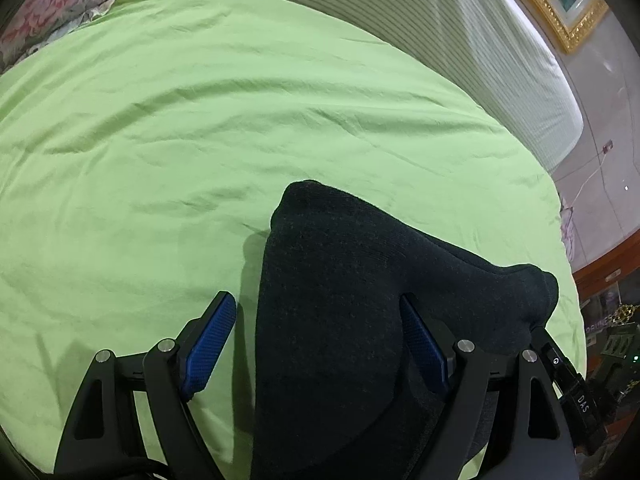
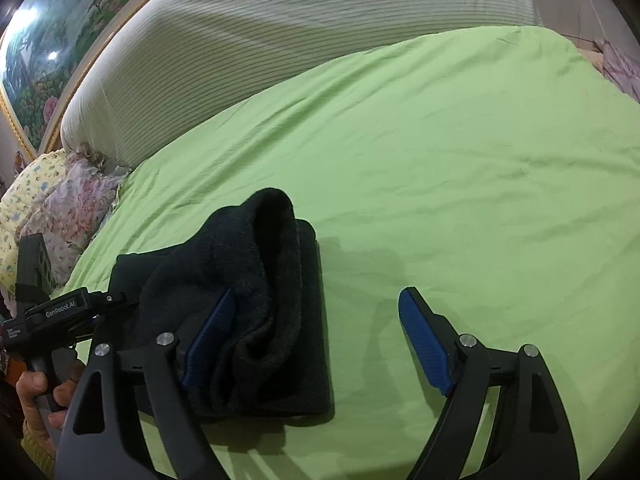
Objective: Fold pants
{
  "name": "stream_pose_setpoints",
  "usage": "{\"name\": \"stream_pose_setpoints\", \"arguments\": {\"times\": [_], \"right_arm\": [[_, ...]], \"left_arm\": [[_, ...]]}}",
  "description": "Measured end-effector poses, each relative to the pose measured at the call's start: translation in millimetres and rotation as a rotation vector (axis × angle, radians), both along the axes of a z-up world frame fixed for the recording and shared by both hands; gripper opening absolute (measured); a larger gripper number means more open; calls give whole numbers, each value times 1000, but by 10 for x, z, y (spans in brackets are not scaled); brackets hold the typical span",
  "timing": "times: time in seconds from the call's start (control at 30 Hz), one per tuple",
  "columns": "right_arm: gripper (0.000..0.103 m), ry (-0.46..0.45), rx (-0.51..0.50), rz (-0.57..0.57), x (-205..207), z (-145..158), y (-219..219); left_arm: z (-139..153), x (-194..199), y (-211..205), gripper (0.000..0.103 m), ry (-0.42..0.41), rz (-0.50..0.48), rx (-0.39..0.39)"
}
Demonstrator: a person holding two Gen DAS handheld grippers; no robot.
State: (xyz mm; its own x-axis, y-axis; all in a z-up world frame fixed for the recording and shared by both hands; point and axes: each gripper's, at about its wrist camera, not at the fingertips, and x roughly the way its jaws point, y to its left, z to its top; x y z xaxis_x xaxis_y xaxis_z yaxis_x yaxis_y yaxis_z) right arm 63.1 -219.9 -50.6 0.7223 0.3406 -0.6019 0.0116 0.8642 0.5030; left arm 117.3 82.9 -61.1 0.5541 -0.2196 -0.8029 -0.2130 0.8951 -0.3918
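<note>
The dark charcoal pants [image 1: 340, 300] lie as a folded bundle on the green bedsheet [image 1: 200, 120]. In the left wrist view my left gripper [image 1: 316, 308] is open, its blue pads [image 1: 208, 340] wide apart, with the bundle rising between them. In the right wrist view the pants [image 2: 260, 300] lie at lower left, the top layer bulging in a rounded fold. My right gripper [image 2: 320, 304] is open; its left pad [image 2: 208, 332] rests against the bundle, its right pad over bare sheet. The left gripper's body [image 2: 60, 312] and the hand holding it show at the left edge.
A striped white headboard cushion [image 2: 280, 40] runs along the bed's far side. Floral pillows [image 2: 60, 216] sit at the bed's corner. A gold-framed painting [image 2: 60, 40] hangs behind. The bed edge and room clutter [image 1: 608, 340] show at right in the left wrist view.
</note>
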Motion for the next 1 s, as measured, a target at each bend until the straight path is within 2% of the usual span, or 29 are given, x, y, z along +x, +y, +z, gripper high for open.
{"name": "stream_pose_setpoints", "arguments": {"times": [0.13,0.37,0.43,0.5,0.6,0.67,0.73,0.77,0.9,1.0], "right_arm": [[83,4,66,4,1,-32,-58],[83,-59,138,66,-50,120,1],[83,-62,121,80,-33,129,53],[82,-12,47,52,15,53,87],[82,-1,71,49,-36,-96,6],[82,-8,62,50,-67,-91,-2],[82,-9,39,55,-62,-70,29],[80,-9,44,59,-58,-64,37],[58,-13,130,147,-31,-77,42],[57,2,161,168,16,-135,49]], "left_arm": [[14,-31,15,84,-2,0,-30],[189,-298,55,83,-20,7,-45],[214,-387,32,83,-25,-2,-52],[187,-435,1,83,-7,-3,-25],[86,-447,11,84,16,-8,-49],[44,-453,20,84,22,-8,-73],[40,-463,8,84,17,-11,-62],[47,-473,-2,84,13,-13,-56],[31,-494,12,83,7,-20,-55],[-18,-478,36,83,12,-14,-67]]}}
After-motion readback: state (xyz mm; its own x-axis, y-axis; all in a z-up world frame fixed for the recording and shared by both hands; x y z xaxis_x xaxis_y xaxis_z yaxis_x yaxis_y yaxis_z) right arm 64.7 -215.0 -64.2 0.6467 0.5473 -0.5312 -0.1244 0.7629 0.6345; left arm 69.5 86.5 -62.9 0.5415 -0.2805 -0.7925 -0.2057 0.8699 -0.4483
